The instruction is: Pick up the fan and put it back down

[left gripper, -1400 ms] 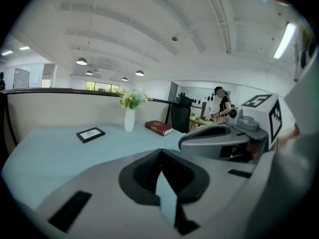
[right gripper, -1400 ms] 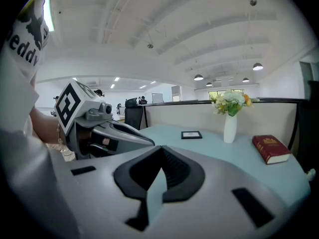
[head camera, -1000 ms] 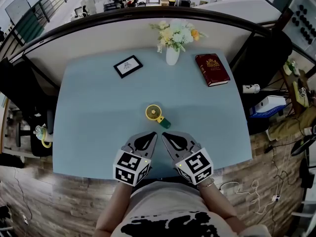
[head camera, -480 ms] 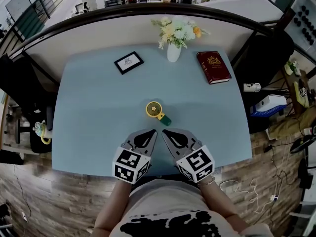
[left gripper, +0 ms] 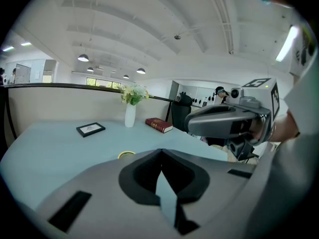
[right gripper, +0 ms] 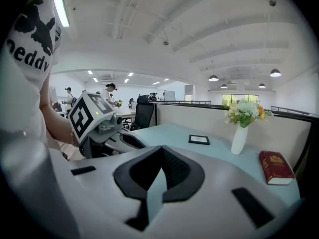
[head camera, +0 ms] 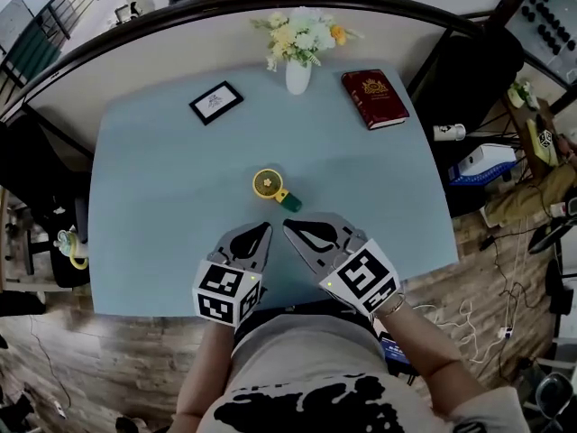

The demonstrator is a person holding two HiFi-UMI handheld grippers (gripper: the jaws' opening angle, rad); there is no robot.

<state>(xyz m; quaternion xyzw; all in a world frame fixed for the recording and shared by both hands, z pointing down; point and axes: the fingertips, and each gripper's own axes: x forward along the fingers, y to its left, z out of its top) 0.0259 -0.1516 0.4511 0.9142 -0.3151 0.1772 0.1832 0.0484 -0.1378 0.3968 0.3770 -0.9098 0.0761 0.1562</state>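
Over the blue table (head camera: 153, 197), left hand-held gripper (head camera: 267, 227) and right hand-held gripper (head camera: 288, 225) hover clenched.

Fan (head camera: 268, 185) ctr of table (head camera: 153, 206)

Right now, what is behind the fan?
Behind the fan: bare table, a vase of flowers at the far edge, a frame left of it, a book right. Nothing is covered.

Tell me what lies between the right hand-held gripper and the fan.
Nothing: the head view shows bare table between fan and right hand-held gripper.
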